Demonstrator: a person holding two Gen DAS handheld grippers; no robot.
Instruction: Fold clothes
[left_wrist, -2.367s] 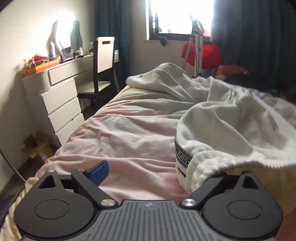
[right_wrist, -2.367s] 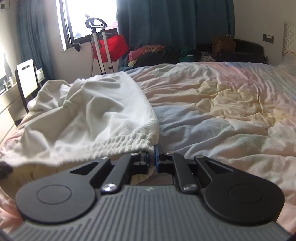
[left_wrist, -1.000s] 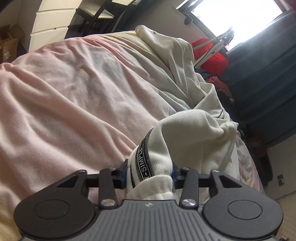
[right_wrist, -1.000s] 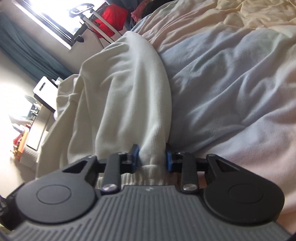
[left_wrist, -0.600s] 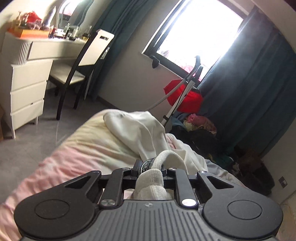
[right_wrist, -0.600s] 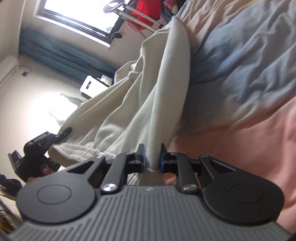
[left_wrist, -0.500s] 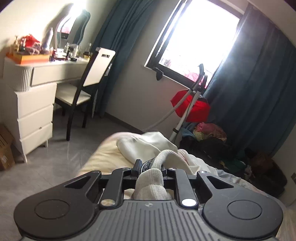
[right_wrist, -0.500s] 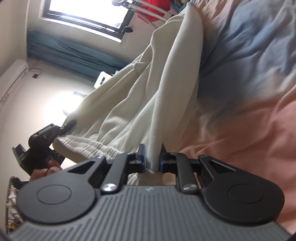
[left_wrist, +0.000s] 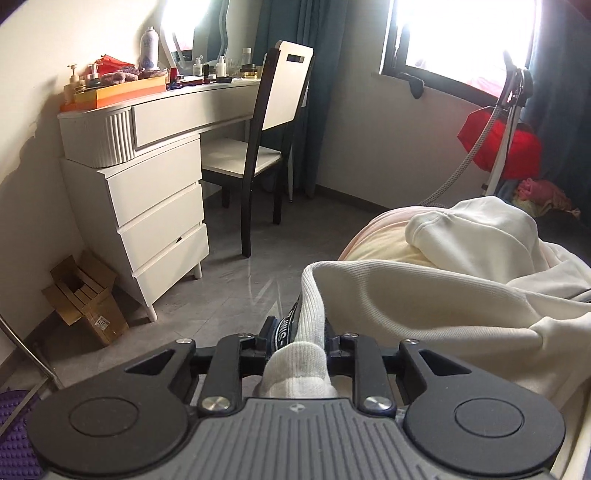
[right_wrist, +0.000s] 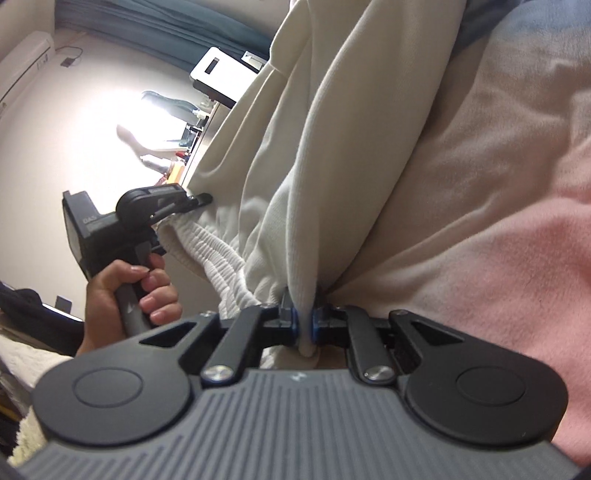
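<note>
Both grippers hold the cream pants off the bed.

Left wrist view: my left gripper (left_wrist: 298, 338) is clenched on the pants' (left_wrist: 424, 291) ribbed waistband, beside the bed (left_wrist: 373, 243). Right wrist view: my right gripper (right_wrist: 303, 325) pinches a fold of the pants (right_wrist: 314, 147), which hang taut just above the bed (right_wrist: 480, 203); my left hand (right_wrist: 125, 295) grips its handle.

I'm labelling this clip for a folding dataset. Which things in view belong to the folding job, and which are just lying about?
Job: cream garment, left gripper, right gripper, bed.
Lying about: chair, dresser, cardboard box, red bag.
</note>
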